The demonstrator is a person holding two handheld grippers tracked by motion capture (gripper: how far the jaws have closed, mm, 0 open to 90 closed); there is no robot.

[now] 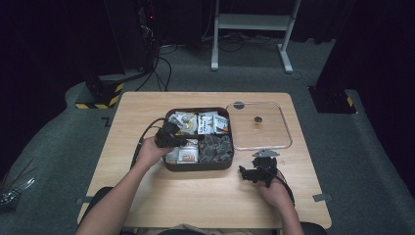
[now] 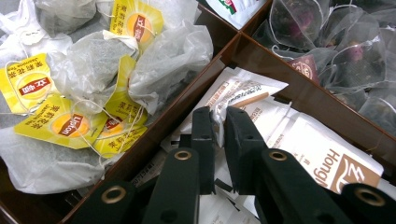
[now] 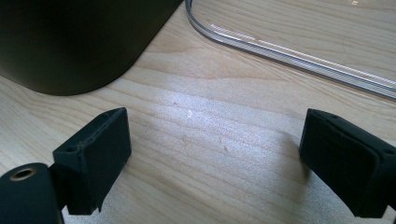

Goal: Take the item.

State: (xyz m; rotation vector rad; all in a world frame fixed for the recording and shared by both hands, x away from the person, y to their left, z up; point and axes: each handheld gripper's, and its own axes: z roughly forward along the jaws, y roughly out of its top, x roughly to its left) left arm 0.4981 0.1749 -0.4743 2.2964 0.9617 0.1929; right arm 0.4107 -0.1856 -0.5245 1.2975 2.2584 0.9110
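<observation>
Currently the left gripper (image 2: pixel 218 154) pinches a white sachet (image 2: pixel 243 95) in the near-left compartment of the brown box (image 1: pixel 198 166), long axis pointing away. The right gripper (image 3: pixel 215 163) hovers spread above the table (image 3: pixel 224 126).

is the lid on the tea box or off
Off. The clear lid lies flat on the table right of the brown box, whose compartments of tea bags are uncovered.

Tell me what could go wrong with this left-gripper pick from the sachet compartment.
The left gripper pinches only a thin edge of a white sachet, so it may slip or tear. Overlapping sachets beside it could lift along. Loose tea bags lie just across the divider and their strings might snag.
</observation>
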